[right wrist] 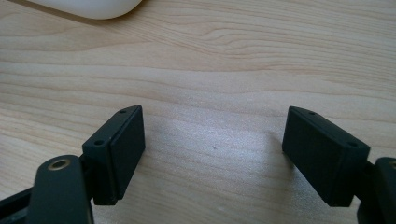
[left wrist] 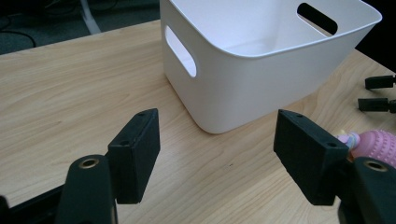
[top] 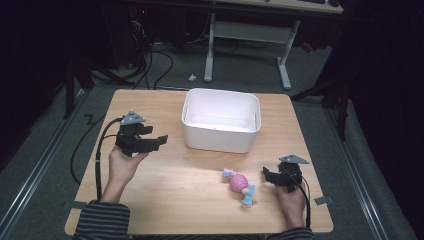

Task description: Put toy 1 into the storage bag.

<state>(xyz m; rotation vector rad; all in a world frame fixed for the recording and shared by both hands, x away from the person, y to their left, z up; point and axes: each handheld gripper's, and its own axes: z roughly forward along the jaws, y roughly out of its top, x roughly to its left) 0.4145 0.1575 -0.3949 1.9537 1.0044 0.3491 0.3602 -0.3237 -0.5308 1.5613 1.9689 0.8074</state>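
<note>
High view, left of the frame: the left gripper hangs over bare wood with its jaws spread and nothing between them. At centre sits the white bin, and lower right of centre lies the pink toy on the table. At right, the right gripper rests just beside the toy, jaws apart and empty. A loose pinch on the rounded toy could let it roll or slip before reaching the bin.
</note>
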